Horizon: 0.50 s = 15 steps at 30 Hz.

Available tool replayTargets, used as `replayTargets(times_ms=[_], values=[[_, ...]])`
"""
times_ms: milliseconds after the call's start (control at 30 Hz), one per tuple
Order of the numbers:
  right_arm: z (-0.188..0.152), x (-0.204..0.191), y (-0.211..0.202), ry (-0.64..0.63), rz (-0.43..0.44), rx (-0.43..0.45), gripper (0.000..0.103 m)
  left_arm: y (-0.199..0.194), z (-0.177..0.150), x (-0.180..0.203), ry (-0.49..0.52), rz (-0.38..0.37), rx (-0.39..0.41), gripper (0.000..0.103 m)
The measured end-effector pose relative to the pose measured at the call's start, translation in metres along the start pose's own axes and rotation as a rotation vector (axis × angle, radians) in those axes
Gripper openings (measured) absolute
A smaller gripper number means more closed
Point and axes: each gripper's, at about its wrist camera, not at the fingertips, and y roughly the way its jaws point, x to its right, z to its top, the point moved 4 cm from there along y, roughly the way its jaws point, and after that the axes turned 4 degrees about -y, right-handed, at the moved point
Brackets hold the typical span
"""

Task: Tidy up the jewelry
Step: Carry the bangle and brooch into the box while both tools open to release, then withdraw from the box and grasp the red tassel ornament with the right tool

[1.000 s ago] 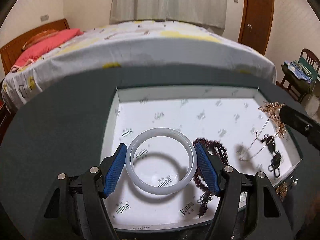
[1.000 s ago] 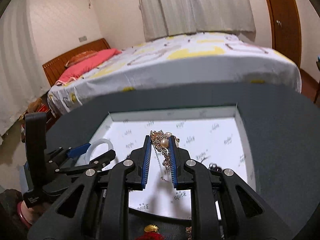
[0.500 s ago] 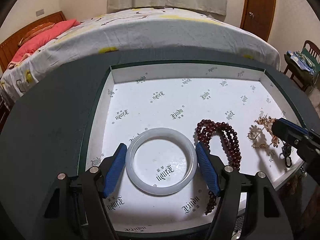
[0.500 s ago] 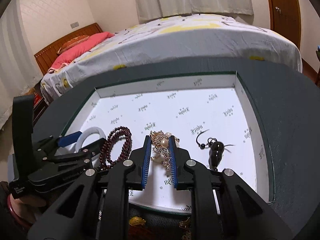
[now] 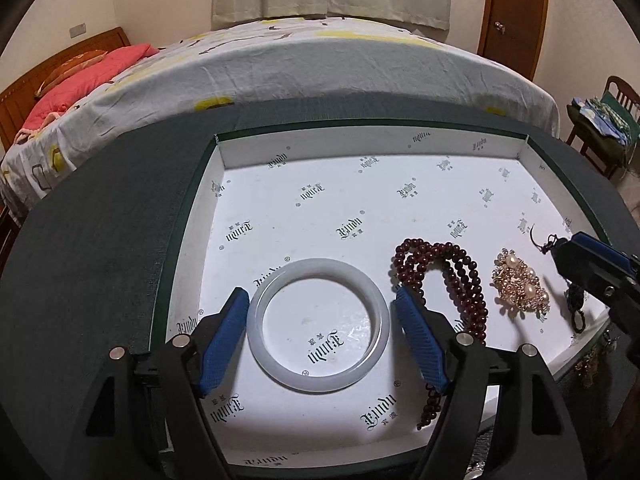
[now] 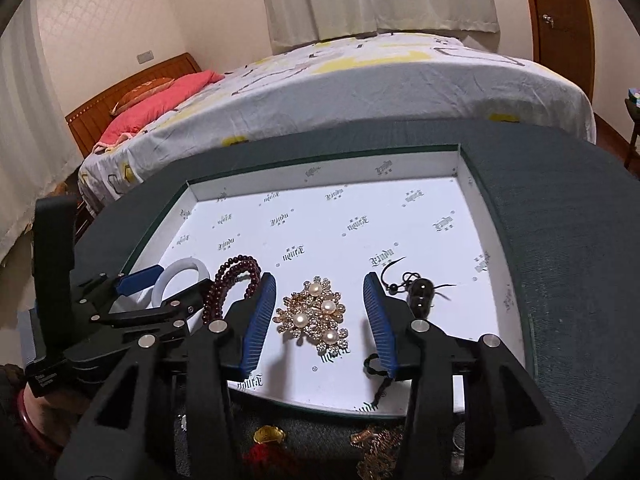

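A bedroom with a made bed behind a dark grey felt-covered worktop (image 5: 92, 280), on which sits a shallow white printed-paper-lined box (image 5: 360, 152). Along its near edge lie a white translucent bangle (image 5: 318, 326), a dark red bead string (image 5: 452, 280), a gold pearl brooch (image 6: 314, 316) and a black hooked earring (image 6: 418, 294).

The left gripper (image 5: 320, 336) straddles the bangle, jaws just widened, pads clear. The right gripper (image 6: 320, 316) has jaws just opened, the brooch released between them.

Four pieces look placed. Gold and red pieces (image 6: 372, 440) at the worktop's near edge probably remain.

left gripper (image 5: 320, 328): jaws apart, just widened | right gripper (image 6: 318, 312): jaws apart, just opening, angled down
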Motion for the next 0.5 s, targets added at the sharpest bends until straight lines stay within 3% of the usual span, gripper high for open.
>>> replayTargets(times_ms=[167,367,500], values=[[0.004,0.001,-0.021,-0.007,-0.010,0.039,0.045,-0.016,0.005,0.002,-0.011,-0.008,0.048,0.073],[-0.005,-0.006,-0.046,-0.023,-0.008,0.057,0.045,-0.057,0.003,0.009,0.003,0.006,0.171,0.073],[-0.022,-0.014,-0.057,-0.036,0.004,0.033,0.045,-0.076,-0.011,0.011,-0.015,0.001,0.179,0.073]])
